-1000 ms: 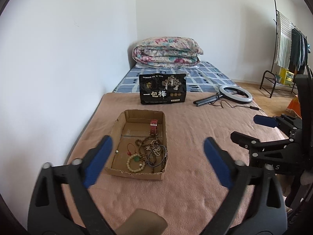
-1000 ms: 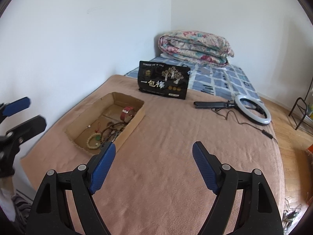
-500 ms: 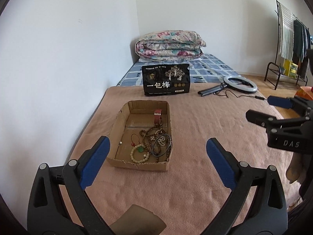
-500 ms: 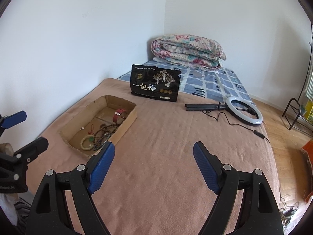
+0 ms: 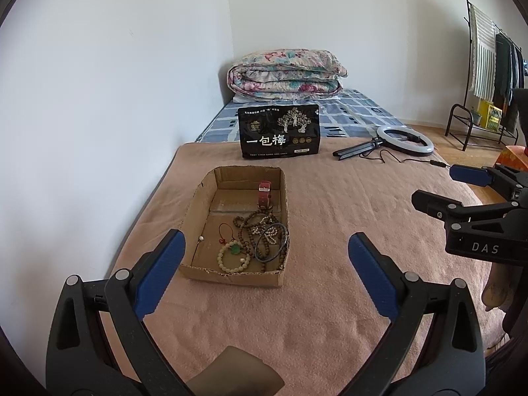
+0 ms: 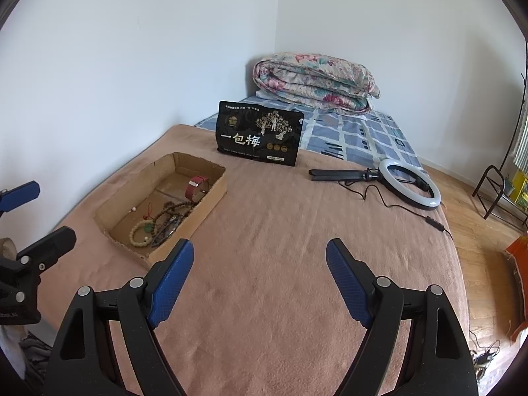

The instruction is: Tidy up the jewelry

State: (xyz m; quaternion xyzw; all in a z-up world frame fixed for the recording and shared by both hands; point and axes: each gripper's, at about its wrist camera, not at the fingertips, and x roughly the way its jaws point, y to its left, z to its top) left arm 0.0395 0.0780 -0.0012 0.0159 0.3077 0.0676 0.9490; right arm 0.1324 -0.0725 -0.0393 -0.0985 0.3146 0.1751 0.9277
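Note:
A shallow cardboard box (image 5: 198, 198) lies on the pink blanket; it also shows in the right wrist view (image 6: 211, 198). In it lie a red watch (image 5: 264, 193), a brown bead necklace (image 5: 255, 227), a pale bead bracelet with a green stone (image 5: 232, 257), a dark bangle (image 5: 272, 246) and a red cord (image 5: 224, 234). My left gripper (image 5: 265, 250) is open and empty, above the blanket just before the box's near end. My right gripper (image 6: 259, 257) is open and empty, to the right of the box.
A black snack bag (image 5: 279, 135) stands behind the box. A ring light on a folded tripod (image 5: 389, 142) lies at the back right with its cable. A folded quilt (image 5: 285, 76) sits at the bed's head. A clothes rack (image 5: 488, 66) stands on the right.
Both grippers have drifted slightly over the blanket, so the box shifts a little in both views. Both stay open and empty.

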